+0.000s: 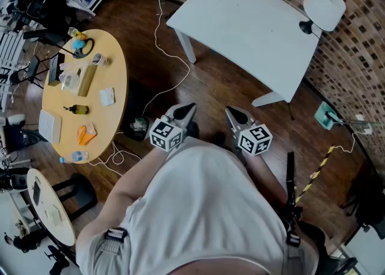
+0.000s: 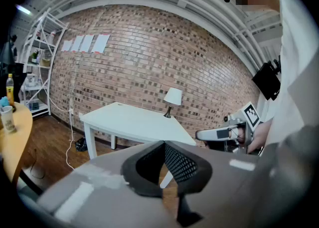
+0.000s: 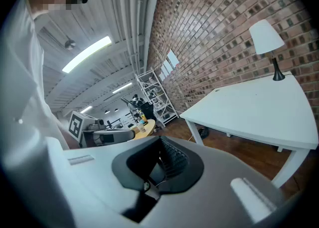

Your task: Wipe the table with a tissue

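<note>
While held above wood floor [image 1: 210, 84], left claw [image 1: 190, 109] and right claw [image 1: 232, 112] closed tight (nothing gripped).

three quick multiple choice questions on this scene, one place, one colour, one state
1. Where does the lamp stand? A on the white table B on a shelf C on the floor
2. The top of the round table is: A black B tan wood C red
3. The left gripper is: A open B shut on a tissue C shut, empty
Answers: 1 A, its base sits at the table's corner; 2 B, tan in head view; 3 C, fingers meet with nothing between.
</note>
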{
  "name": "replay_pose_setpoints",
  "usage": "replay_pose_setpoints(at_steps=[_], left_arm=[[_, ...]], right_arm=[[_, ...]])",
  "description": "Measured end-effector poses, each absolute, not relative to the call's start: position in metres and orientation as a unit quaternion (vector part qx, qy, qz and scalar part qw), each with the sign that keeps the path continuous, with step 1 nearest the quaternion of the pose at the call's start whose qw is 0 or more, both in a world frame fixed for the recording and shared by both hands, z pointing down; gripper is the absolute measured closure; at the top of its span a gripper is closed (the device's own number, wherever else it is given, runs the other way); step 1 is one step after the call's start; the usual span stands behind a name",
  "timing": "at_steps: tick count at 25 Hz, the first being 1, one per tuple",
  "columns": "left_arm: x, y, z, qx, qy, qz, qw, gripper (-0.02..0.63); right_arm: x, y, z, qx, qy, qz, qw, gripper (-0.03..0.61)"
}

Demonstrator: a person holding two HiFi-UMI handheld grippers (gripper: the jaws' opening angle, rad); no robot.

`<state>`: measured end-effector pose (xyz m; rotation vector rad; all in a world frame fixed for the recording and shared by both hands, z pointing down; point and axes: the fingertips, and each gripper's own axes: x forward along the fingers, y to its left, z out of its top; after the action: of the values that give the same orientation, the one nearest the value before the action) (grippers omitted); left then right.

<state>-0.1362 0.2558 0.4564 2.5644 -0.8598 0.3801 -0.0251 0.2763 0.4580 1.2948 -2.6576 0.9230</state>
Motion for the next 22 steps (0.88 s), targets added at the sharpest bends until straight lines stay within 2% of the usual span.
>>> replay_pose_setpoints(at_steps=[11,22], left_arm=[[-0.197,0.214,0.467,0.902,-0.352,0.118,0.222,0.611],[-0.313,0.155,0.47,0.888,-0.386,0.087,0.234,0.611]], right_arm=[[-0.081,0.235,0.46,0.387,-0.872,0.296,0.047,0.572],[-0.171,0.167,0.446,0.387,-0.879,0.268,0.072,0.572]])
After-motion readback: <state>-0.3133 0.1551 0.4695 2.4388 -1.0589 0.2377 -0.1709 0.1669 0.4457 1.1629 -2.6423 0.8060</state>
